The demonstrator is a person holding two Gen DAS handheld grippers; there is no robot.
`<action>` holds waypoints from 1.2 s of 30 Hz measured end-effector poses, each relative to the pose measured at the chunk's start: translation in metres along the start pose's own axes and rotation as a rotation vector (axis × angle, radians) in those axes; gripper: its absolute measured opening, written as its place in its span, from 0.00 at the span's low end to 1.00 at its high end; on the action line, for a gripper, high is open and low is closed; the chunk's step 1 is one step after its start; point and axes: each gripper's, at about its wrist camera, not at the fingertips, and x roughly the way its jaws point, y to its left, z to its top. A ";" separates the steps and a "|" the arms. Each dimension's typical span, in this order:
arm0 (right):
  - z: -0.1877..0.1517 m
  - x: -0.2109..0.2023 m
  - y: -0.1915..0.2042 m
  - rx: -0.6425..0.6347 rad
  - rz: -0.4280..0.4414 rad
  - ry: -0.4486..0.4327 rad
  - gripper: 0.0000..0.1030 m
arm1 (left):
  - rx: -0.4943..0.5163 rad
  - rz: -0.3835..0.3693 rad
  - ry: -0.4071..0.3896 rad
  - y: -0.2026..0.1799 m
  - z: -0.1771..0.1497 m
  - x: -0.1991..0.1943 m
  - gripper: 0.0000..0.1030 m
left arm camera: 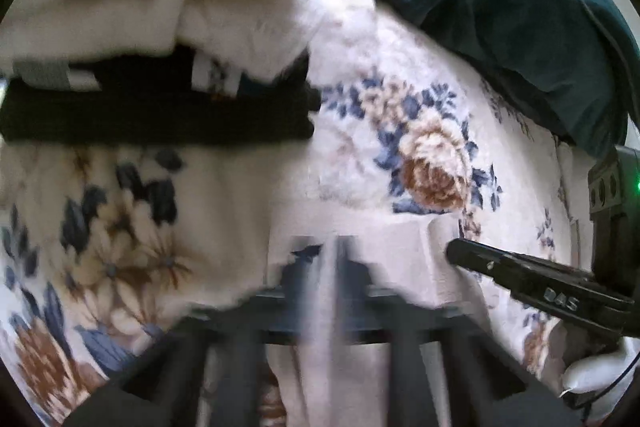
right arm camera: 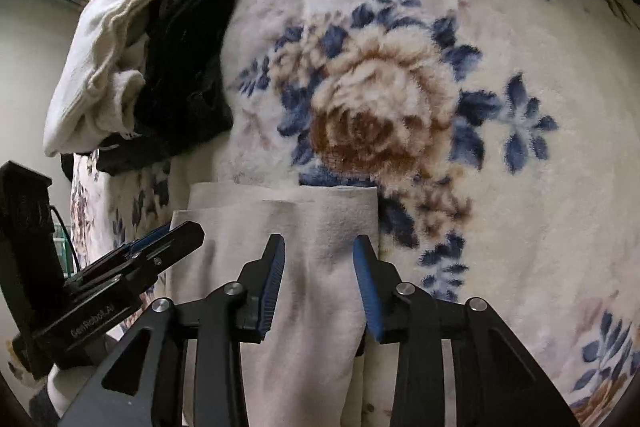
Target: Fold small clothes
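A small white garment (right arm camera: 316, 267) lies flat on the floral blanket (right arm camera: 460, 107), with a folded top edge. My right gripper (right arm camera: 320, 259) is open, its blue-padded fingers (right arm camera: 274, 267) hovering over the garment's middle. My left gripper (right arm camera: 176, 235) comes in from the left at the garment's left edge; its jaws look nearly shut, possibly on the cloth edge. In the left wrist view the left gripper (left arm camera: 332, 267) is blurred over the same white garment (left arm camera: 384, 259), and the right gripper's finger (left arm camera: 520, 275) shows at the right.
A stack of folded clothes, white (right arm camera: 104, 47) over black (right arm camera: 184, 67), sits at the back left; it also shows in the left wrist view (left arm camera: 152, 107). A dark teal blanket (left arm camera: 500, 7) lies at the back right.
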 end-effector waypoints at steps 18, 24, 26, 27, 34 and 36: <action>0.007 -0.026 0.003 0.061 0.015 -0.004 0.05 | -0.147 -0.159 0.031 0.034 0.024 -0.021 0.24; -0.008 -0.010 -0.008 0.092 0.013 0.077 0.38 | -0.128 -0.207 0.130 0.019 -0.002 -0.003 0.37; -0.014 -0.008 -0.014 0.107 0.008 0.059 0.38 | -0.070 -0.167 0.103 0.010 -0.006 0.001 0.35; -0.017 -0.007 -0.017 0.118 0.006 0.047 0.35 | -0.049 -0.178 0.083 0.007 -0.007 0.001 0.35; -0.026 -0.018 -0.011 0.089 -0.025 -0.061 0.07 | 0.094 -0.110 -0.034 -0.012 0.001 -0.016 0.02; -0.025 -0.023 -0.005 0.075 -0.025 -0.077 0.06 | 0.079 -0.117 -0.047 -0.008 0.006 -0.020 0.02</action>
